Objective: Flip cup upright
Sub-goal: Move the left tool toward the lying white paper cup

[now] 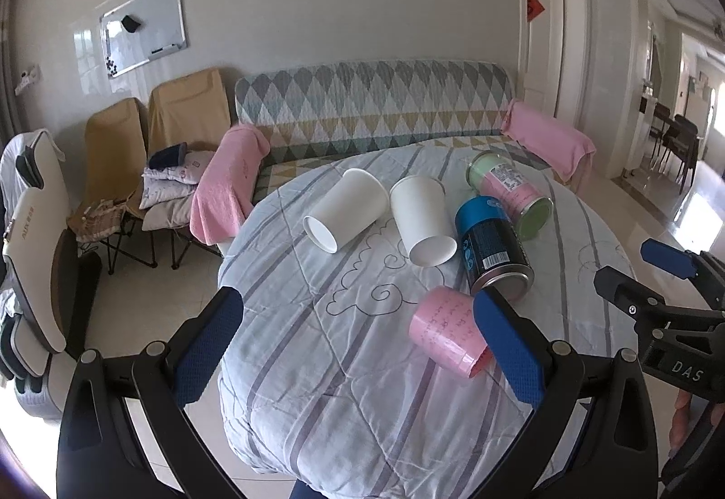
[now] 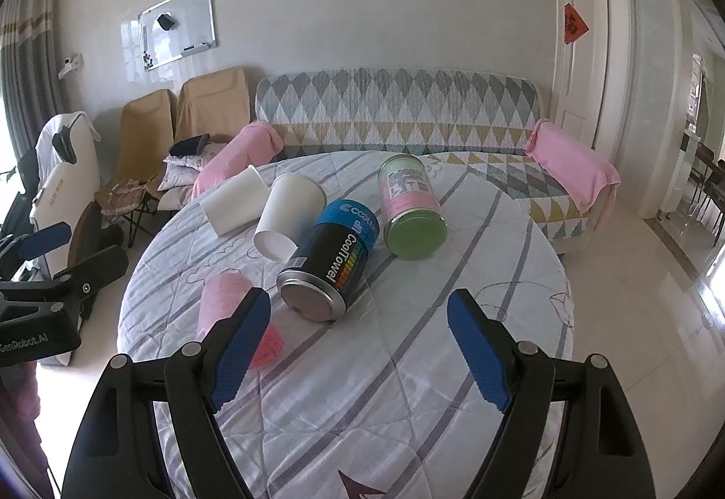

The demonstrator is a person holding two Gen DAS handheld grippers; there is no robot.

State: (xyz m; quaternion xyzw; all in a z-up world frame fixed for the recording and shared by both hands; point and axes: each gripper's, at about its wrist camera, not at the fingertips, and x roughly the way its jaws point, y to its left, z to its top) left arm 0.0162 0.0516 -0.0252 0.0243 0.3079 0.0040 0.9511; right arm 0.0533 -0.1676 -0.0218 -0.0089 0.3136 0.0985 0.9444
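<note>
White cups [image 1: 346,209]: two. Pink cup [image 1: 446,329]: one. Cans [image 1: 494,247]: two.

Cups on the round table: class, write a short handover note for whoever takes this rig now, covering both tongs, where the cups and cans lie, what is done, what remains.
Left tongs: open, empty, above the near table edge.
Right tongs: open, empty, likewise.
On the quilted table, all on their sides: pink cup nearest; two white paper cups further back; blue CoolTowel can; pink-and-green can.
Done: nothing upright yet.
Left: grasp a cup, probably the pink one, and stand it upright.
</note>
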